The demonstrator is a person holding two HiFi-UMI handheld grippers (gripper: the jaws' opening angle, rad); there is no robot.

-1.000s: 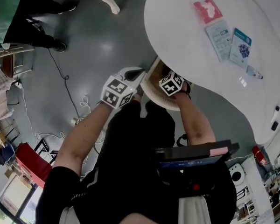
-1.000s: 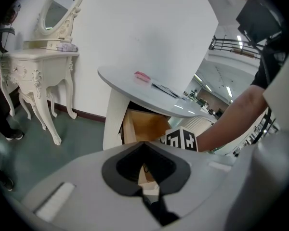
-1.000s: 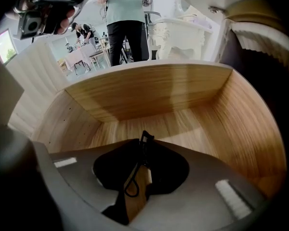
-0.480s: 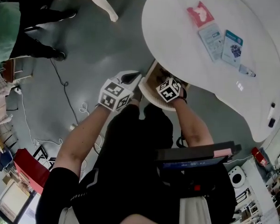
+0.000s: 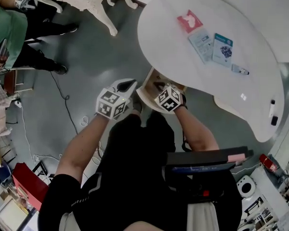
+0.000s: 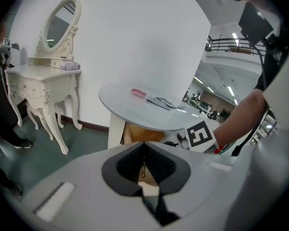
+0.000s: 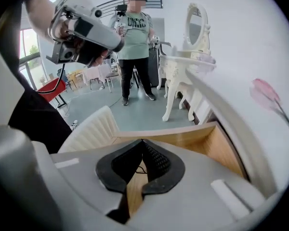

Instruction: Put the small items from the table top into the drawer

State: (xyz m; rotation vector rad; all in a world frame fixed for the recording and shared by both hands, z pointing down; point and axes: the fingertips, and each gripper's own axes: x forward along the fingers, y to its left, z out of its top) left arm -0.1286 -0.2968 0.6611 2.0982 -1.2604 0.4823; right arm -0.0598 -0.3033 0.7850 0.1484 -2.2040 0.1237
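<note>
The left gripper (image 5: 127, 84) (image 6: 143, 150) has its two dark jaws pressed tight together with nothing in them. The right gripper (image 5: 160, 86) (image 7: 142, 150) has just been closing its jaws, and they are pinched together on nothing too. Both sit in the middle of the head view, at the open wooden drawer (image 5: 153, 77) (image 7: 216, 146) that sticks out from under the round white table top (image 5: 173, 47). In the right gripper view the gripper's own grey body covers most of the drawer floor and only bare wood shows around it. In the head view the marker cube hides much of the drawer, so I cannot tell what lies inside. In the upper right of the head view, on the table top, lie a flat red packet (image 5: 189, 21), a pale grey packet (image 5: 201, 38) just beside a blue and white packet (image 5: 222, 46), and a thin little tube (image 5: 240, 70) too small to make out.
</note>
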